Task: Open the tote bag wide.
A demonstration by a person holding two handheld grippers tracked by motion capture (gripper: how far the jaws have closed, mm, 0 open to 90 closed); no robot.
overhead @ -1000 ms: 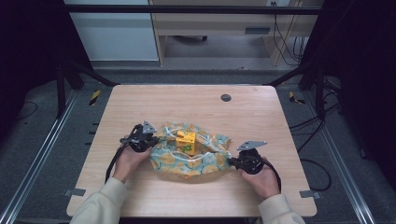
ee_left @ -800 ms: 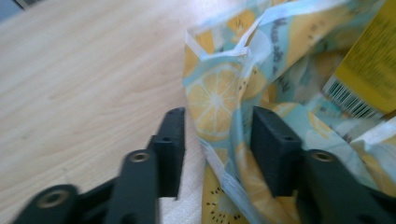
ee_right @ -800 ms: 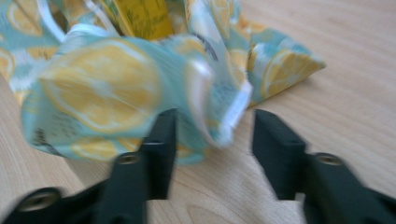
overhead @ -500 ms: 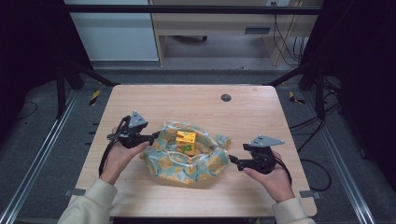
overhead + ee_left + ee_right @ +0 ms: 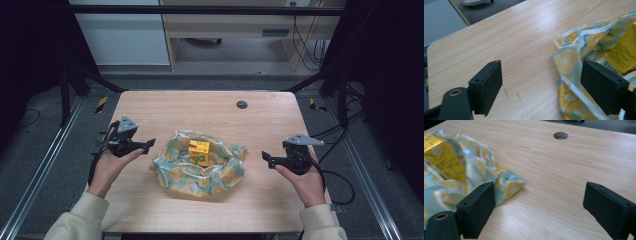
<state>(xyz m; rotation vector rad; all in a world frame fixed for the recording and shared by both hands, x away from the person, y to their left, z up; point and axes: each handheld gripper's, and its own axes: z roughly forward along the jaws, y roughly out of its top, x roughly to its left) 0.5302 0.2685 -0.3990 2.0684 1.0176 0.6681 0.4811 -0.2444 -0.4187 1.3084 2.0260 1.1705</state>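
A lemon-print cloth [image 5: 200,167] lies crumpled in a loose ring on the wooden desk [image 5: 200,112], a little nearer the person than the desk's middle. Everything else is placed from this cloth. Inside its raised folds stands a small yellow carton [image 5: 199,152], upright, with the fabric bunched around its base on all sides.

The left tool [image 5: 148,144] hangs just off the cloth's left edge, held in the person's left hand [image 5: 107,167], jaws pointing toward the fabric. In the left gripper view its two black jaws stand wide apart with nothing between them; one jaw is over bare wood, the other is in front of the cloth's [image 5: 574,62] patterned border, and whether it touches the fabric cannot be told. The carton's [image 5: 624,51] yellow side with printed text and a barcode shows just past that jaw.

The right tool [image 5: 265,156] sits to the right of the cloth, a little apart from its pointed corner, held in the right hand [image 5: 305,182]. In the right gripper view its jaws are also spread wide and empty. One jaw stands close in front of the cloth's [image 5: 506,186] folded corner, the other over bare wood well away from it. The carton [image 5: 445,160] leans into view on the cloth's far side.

Beyond the cloth, toward the far edge of the desk, is a round cable hole [image 5: 242,104], also seen in the right gripper view [image 5: 560,135].
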